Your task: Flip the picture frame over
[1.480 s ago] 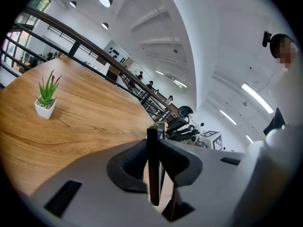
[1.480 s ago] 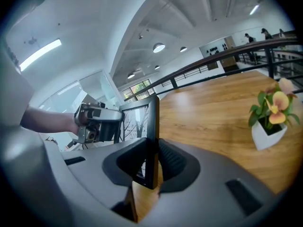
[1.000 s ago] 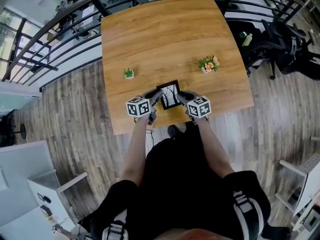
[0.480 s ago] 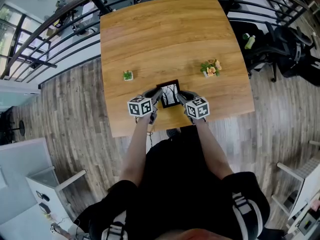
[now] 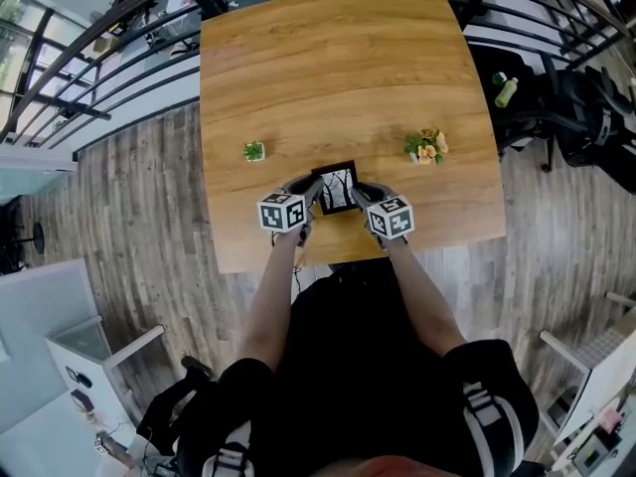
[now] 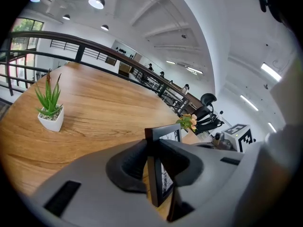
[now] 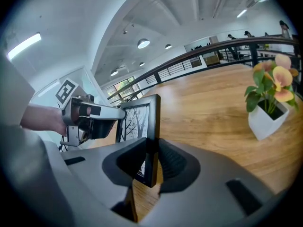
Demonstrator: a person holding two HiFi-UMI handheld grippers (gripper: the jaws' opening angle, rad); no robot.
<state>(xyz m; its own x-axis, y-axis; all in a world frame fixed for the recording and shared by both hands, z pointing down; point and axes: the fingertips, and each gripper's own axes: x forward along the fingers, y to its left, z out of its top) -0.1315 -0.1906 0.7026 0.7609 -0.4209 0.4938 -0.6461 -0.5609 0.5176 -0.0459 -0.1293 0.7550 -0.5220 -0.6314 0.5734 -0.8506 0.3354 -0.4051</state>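
Seemingly early: left tool (image 5: 314, 191) and right tool (image 5: 359, 193) each clamp a side edge of the black picture frame (image 5: 338, 187), print facing up by the tabletop (image 5: 328, 68) edge, flip undone.

The picture frame (image 5: 336, 188) shows a print too small to tell; left gripper (image 5: 312, 191) and right gripper (image 5: 359, 192) cover its 9 and 3 o'clock edges.

Tabletop (image 5: 328, 58) open beyond picture frame (image 5: 337, 189); succulent (image 5: 254, 150) left, flower pot (image 5: 425, 147) right, wide gap between.
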